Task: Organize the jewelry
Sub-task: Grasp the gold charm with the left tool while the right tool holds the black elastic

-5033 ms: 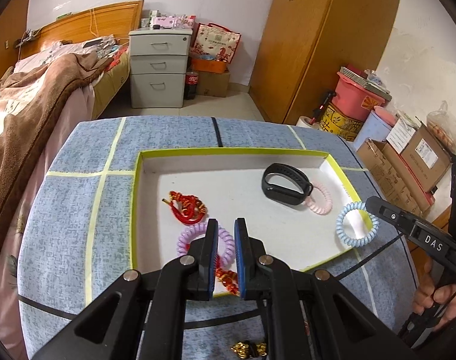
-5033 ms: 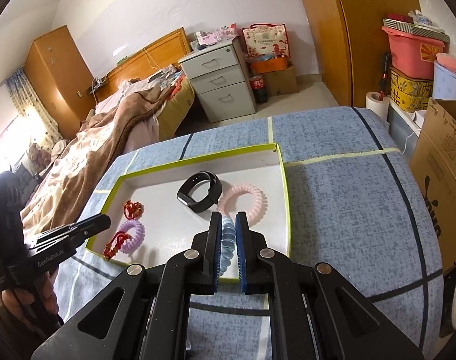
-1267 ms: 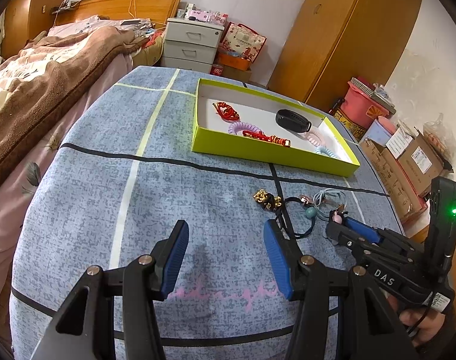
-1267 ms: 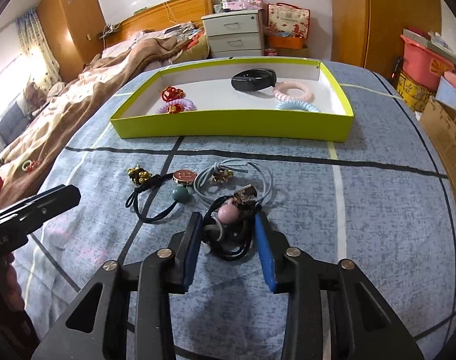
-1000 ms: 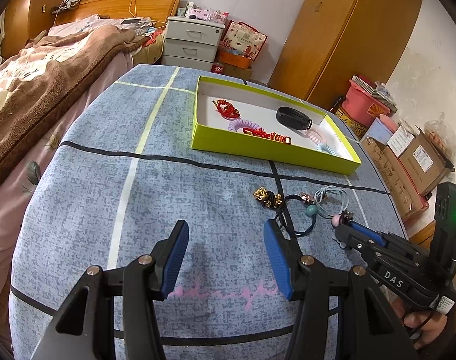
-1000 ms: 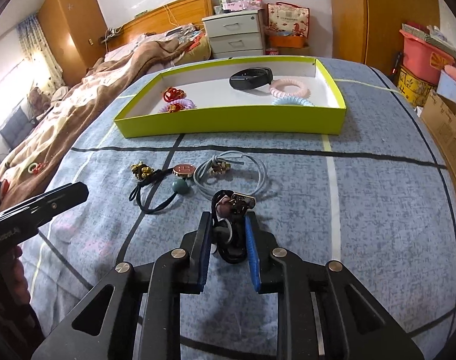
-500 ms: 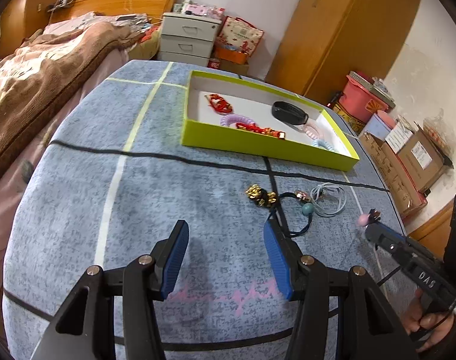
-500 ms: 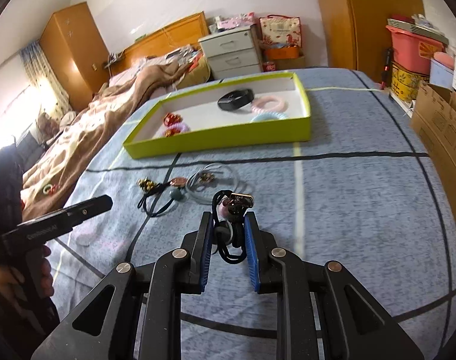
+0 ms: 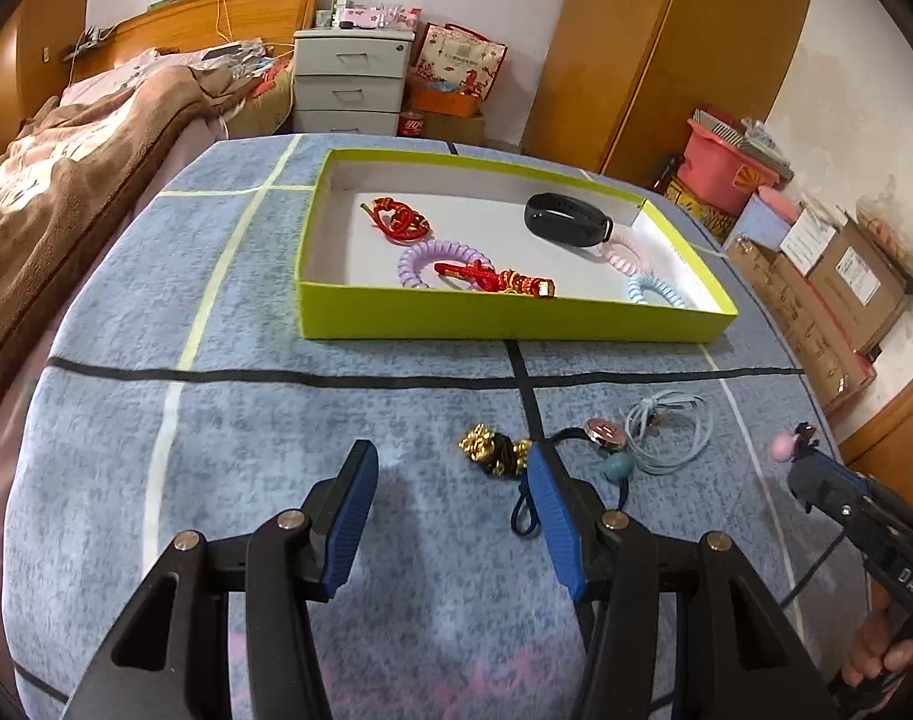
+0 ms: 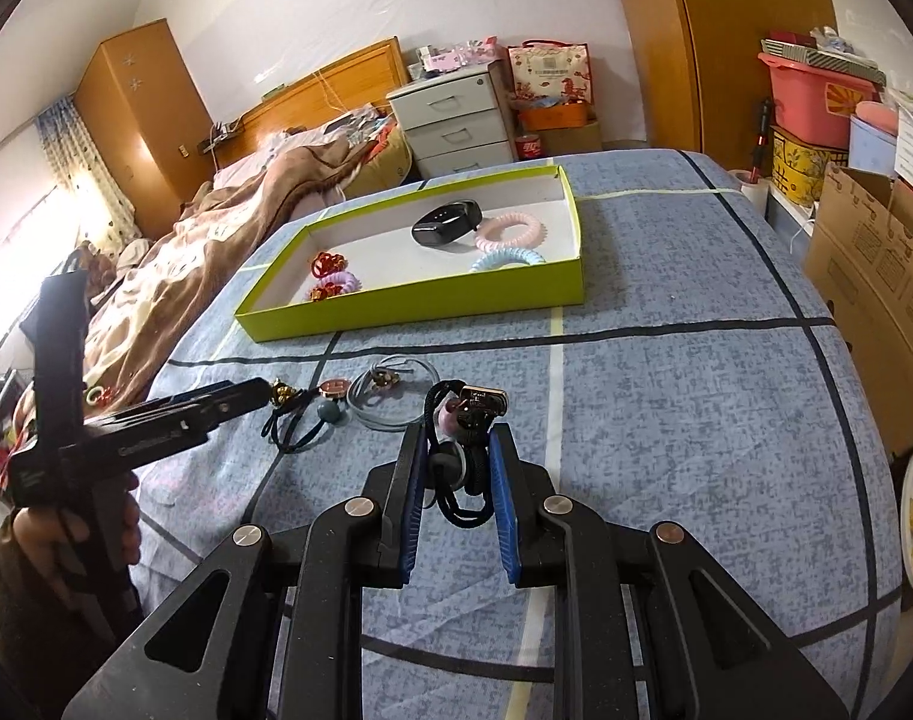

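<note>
The right gripper (image 10: 455,468) clenched a black hair tie (image 10: 463,461) with a pink bead, raised above the blue tablecloth (image 10: 684,396). The left gripper (image 9: 450,507) hovered released near the gold-charmed tie (image 9: 493,450); beyond lay the green tray (image 9: 504,315).

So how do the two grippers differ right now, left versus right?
The left gripper is open with nothing between its fingers, while the right gripper is shut on the black cord hair tie with a pink bead. The left hovers beside the loose ties on the tablecloth; the right carries its tie clear of the cloth, not yet over the green tray. Both have blue-padded black fingers and point toward the tray.
</note>
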The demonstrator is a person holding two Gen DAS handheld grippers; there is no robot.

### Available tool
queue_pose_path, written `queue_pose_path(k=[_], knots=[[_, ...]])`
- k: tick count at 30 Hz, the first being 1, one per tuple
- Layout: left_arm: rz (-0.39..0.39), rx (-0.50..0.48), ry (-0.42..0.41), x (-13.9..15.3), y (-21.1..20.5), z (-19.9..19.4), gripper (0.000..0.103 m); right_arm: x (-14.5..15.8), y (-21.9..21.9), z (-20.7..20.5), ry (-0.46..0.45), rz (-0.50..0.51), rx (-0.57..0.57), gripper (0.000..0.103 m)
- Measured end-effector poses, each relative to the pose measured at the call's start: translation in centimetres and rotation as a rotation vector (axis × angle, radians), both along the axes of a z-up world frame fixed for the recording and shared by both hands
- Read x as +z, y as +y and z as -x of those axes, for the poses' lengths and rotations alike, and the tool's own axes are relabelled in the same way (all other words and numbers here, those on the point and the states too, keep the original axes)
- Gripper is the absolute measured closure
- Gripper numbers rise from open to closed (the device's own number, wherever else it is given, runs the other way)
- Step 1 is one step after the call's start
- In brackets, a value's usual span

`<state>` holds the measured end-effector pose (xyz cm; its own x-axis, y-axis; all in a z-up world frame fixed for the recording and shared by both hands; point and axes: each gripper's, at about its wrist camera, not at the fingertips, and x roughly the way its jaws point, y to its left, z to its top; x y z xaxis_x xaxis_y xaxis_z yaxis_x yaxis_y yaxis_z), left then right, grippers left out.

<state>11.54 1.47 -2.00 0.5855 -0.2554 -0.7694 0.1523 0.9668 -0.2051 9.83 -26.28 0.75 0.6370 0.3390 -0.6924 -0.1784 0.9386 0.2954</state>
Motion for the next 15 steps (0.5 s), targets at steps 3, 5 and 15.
queue_pose_path(k=[3,5,15], knots=[[0.004,0.001,0.016,-0.45,-0.33,-0.5,0.049,-0.02,-0.08,-0.23,0.001,-0.003,0.004,0.081],[-0.022,0.001,0.003,-0.41,-0.66,-0.6,0.049,-0.06,-0.1,-0.29,0.002,-0.005,0.005,0.081],[-0.077,0.014,-0.01,-0.44,-0.61,-0.67,0.057,-0.25,0.03,-0.47,0.007,-0.01,0.014,0.081]])
